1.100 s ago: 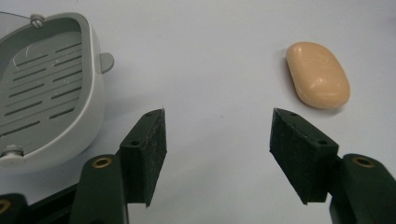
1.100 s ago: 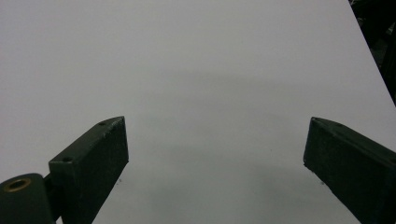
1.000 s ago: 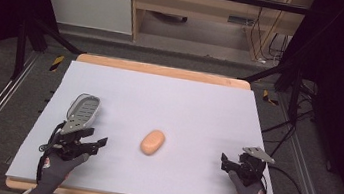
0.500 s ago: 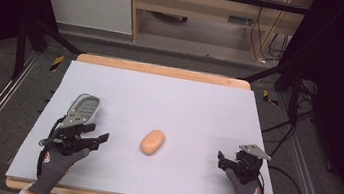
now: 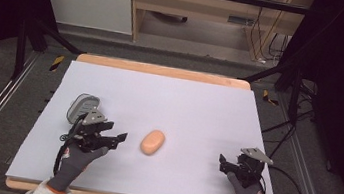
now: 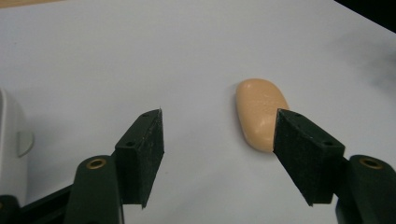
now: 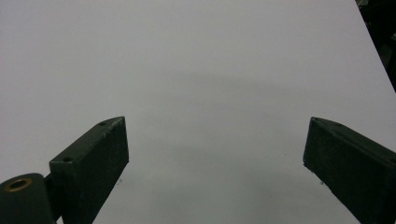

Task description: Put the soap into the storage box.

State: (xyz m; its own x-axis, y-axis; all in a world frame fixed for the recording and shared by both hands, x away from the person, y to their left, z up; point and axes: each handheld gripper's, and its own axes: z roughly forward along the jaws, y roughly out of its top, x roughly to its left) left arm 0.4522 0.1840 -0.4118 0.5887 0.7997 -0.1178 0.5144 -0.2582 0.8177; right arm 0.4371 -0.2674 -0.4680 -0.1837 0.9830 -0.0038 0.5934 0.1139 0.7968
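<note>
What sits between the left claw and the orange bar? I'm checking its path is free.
Nothing: bare white table cover between the open left claw and the orange bar, seen in the left gripper view.

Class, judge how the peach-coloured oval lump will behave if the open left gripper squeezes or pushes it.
The peach-coloured oval lump looks smooth and rounded, so it may slip from the left gripper. It lies flat and low, so it would probably slide, not tip.

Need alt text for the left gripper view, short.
A smooth peach-coloured oval bar, like soap, lies on a pale lilac-grey table surface just ahead of the open left tongs, nearer the right-hand jaw, which overlaps its near end. A white plastic object's rounded edge shows at far left.
</note>
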